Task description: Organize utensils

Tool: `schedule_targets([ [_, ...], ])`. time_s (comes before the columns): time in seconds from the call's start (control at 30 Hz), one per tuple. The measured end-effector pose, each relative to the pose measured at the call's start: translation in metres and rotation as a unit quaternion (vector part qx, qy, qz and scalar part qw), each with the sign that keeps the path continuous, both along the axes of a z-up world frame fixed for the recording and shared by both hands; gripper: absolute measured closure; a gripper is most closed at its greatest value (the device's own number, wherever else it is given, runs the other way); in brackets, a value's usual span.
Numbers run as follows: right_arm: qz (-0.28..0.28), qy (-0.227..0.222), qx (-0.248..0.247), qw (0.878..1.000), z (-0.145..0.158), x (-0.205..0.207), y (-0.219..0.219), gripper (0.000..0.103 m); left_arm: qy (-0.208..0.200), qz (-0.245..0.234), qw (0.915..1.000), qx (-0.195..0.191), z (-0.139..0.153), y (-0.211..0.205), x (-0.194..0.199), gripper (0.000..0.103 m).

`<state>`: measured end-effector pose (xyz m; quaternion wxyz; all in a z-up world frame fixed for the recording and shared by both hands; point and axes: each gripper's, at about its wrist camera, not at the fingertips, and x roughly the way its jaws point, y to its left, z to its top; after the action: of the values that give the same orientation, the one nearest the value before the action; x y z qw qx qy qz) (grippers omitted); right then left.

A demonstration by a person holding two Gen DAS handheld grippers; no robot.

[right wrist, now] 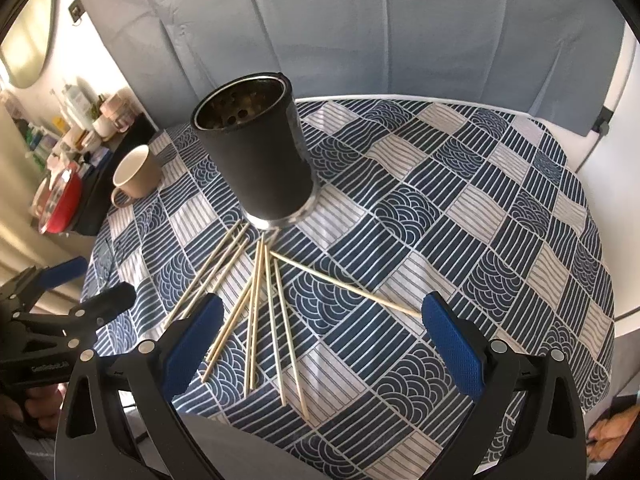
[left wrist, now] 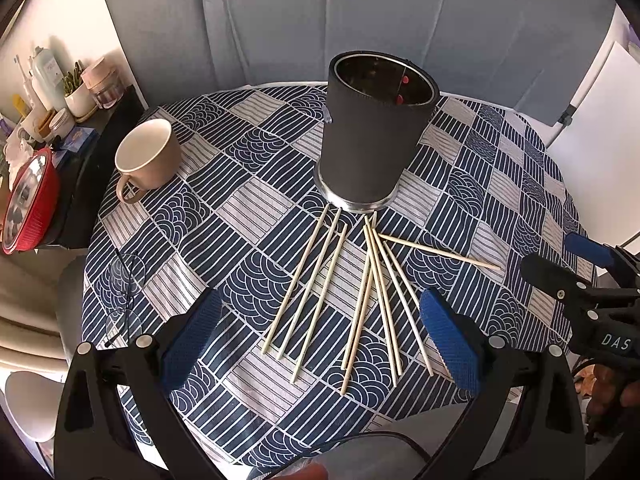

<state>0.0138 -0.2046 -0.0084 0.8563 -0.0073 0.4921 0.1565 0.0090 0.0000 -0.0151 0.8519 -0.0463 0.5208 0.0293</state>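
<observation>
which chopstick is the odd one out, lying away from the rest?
The lone chopstick angling off to the right, toward the right gripper. The other chopsticks fan out from the black holder toward the camera.

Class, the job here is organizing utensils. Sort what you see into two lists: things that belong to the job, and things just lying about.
Belongs to the job:
chopsticks scattered on the tablecloth
black holder, upright
left gripper, open
right gripper, open

Just lying about:
beige mug
eyeglasses
red bowl on the side shelf
</observation>
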Motion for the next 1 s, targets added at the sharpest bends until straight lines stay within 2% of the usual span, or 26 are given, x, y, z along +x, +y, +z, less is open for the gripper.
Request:
schedule_targets([
  [0.53,0.016,0.029,-0.006,0.999,-0.016,0.016,0.009,0.008,0.038,0.003,0.9993,-0.004,-0.017,0.003,0.013,0.006],
  [0.8,0.025,0.066,-0.017,0.997,-0.034,0.033,0.017,0.008,0.079,0.019,0.9963,-0.027,-0.037,0.015,0.027,0.006],
  [1.0,0.04,0.093,-0.024,0.995,-0.048,0.048,0.024,0.008,0.117,0.048,0.9906,-0.053,-0.057,0.031,0.038,0.006],
])
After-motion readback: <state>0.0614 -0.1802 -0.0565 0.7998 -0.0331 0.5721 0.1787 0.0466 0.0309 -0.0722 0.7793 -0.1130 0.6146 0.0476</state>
